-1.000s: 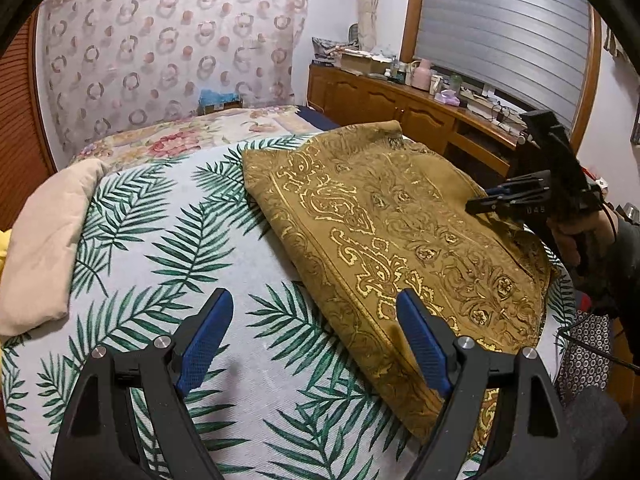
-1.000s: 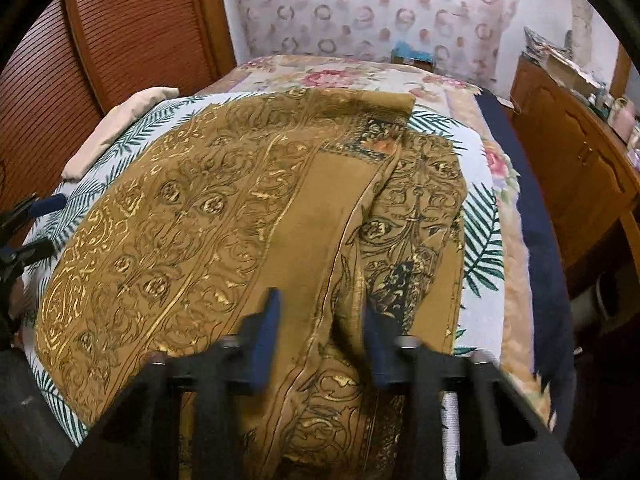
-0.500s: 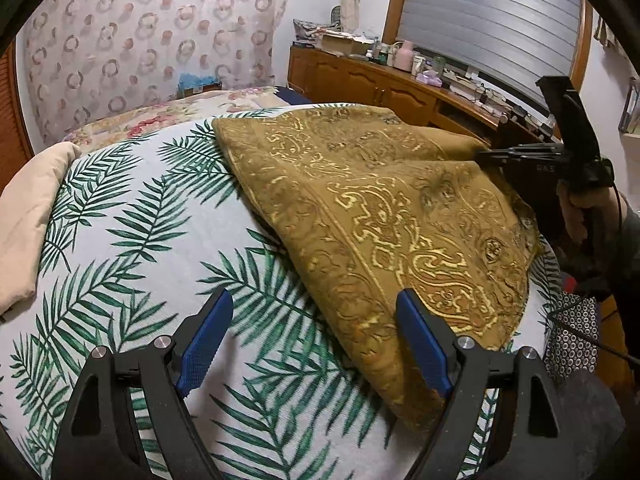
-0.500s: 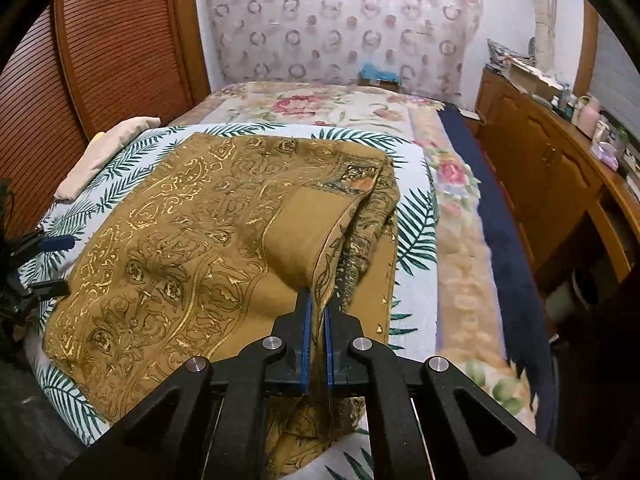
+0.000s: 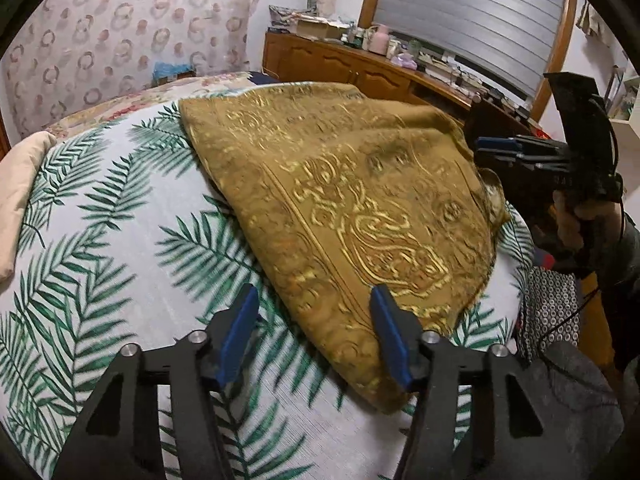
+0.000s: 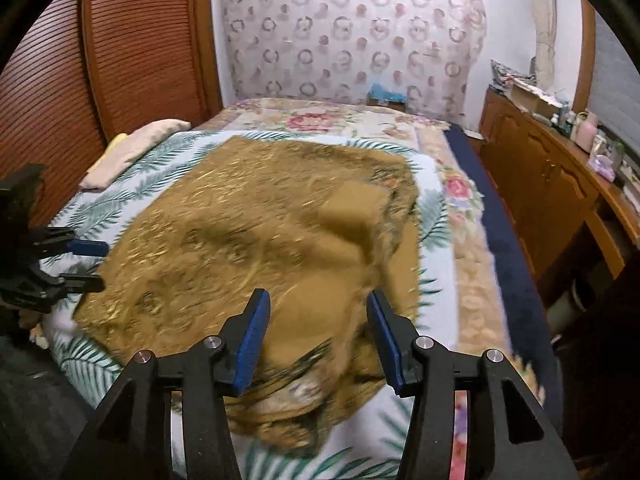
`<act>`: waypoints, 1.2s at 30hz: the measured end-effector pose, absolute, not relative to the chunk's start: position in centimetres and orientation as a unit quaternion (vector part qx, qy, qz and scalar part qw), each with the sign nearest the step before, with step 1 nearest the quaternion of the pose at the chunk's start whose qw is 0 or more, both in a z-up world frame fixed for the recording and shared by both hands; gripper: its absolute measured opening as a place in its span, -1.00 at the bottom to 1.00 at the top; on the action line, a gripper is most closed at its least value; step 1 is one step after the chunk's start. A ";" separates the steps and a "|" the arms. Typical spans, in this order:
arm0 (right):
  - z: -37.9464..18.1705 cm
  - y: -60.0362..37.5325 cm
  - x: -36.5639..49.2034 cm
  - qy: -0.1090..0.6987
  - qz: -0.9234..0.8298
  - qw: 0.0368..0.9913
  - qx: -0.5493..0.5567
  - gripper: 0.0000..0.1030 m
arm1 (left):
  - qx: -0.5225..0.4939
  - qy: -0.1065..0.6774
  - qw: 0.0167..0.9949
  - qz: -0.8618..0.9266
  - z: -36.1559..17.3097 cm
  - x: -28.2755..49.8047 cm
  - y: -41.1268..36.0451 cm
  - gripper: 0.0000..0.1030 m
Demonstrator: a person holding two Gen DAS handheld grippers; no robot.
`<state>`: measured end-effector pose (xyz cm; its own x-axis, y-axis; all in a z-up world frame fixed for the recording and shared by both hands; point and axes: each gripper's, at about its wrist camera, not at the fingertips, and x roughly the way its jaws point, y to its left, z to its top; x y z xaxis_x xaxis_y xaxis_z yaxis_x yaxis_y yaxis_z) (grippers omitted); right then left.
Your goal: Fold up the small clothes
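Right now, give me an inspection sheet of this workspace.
Surface: bed with palm-leaf sheet, floral cover beyond.
Job's things: gold patterned cloth lying crumpled on the sheet, partly folded over itself.
Clutter: cream pillow at the bed's edge; bottles and boxes on the wooden cabinet.
Grippers: left gripper open over the cloth's near edge, jaws just closing; right gripper open above the cloth, jaws just opened, nothing pinched.
Cables: black cable below the right hand.
Surroundings: ring-patterned curtain, slatted wooden door, shuttered window.
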<state>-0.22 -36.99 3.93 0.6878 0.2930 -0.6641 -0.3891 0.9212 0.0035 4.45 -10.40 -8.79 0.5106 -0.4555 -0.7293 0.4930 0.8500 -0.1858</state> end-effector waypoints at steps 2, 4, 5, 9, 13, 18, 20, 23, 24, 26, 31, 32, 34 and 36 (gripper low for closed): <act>3.0 -36.6 -0.8 0.349 0.193 0.914 -0.071 0.01 | 0.022 0.417 0.866 -0.274 -9.0 4.2 -10.5 0.13; 2.0 -36.3 -1.1 0.347 0.199 0.913 -0.076 0.01 | 0.021 0.420 0.865 -0.275 -9.2 4.0 -10.4 0.13; 1.4 -36.1 -1.2 0.351 0.198 0.912 -0.077 0.01 | 0.021 0.419 0.865 -0.275 -9.2 3.9 -10.4 0.13; 0.9 -36.2 -0.9 0.352 0.194 0.912 -0.078 0.01 | 0.022 0.421 0.863 -0.279 -9.1 3.4 -10.4 0.00; 1.5 -35.8 -1.5 0.347 0.204 0.912 -0.081 0.03 | 0.024 0.423 0.858 -0.291 -9.1 2.9 -10.3 -0.13; 2.5 -35.4 -2.7 0.332 0.196 0.918 -0.092 0.17 | 0.030 0.427 0.851 -0.305 -9.1 2.6 -10.5 -0.28; 2.6 -34.7 -3.1 0.329 0.203 0.918 -0.094 0.18 | 0.028 0.432 0.843 -0.320 -9.1 2.7 -10.7 -0.80; 2.4 -34.2 -3.4 0.336 0.234 0.908 -0.091 0.18 | 0.026 0.412 0.850 -0.327 -7.6 2.7 -10.9 -0.85; 2.3 -33.9 -3.5 0.339 0.239 0.905 -0.091 0.18 | 0.018 0.404 0.852 -0.332 -6.9 2.8 -10.8 -0.85; 2.3 -33.5 -3.7 0.342 0.250 0.901 -0.092 0.18 | 0.006 0.380 0.862 -0.335 -4.9 3.3 -10.8 -0.85; 3.0 -33.7 -4.2 0.347 0.292 0.889 -0.063 0.18 | 0.002 0.331 0.883 -0.331 -0.9 5.9 -11.8 -0.86; 3.2 -33.9 -4.3 0.344 0.293 0.890 -0.062 0.18 | 0.001 0.327 0.886 -0.330 -0.5 6.5 -11.8 -0.86; 3.4 -34.1 -4.5 0.342 0.291 0.891 -0.065 0.18 | 0.003 0.322 0.888 -0.328 0.1 7.8 -12.4 -0.86; 3.7 -34.6 -4.8 0.339 0.291 0.892 -0.066 0.18 | 0.006 0.318 0.892 -0.321 0.4 9.0 -12.7 -0.86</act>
<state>-4.85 -34.59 3.68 0.6011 0.4746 -0.6430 -0.5644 0.8217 0.0788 8.96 -12.70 0.36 0.5919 -0.5694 -0.5705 0.5765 0.7937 -0.1942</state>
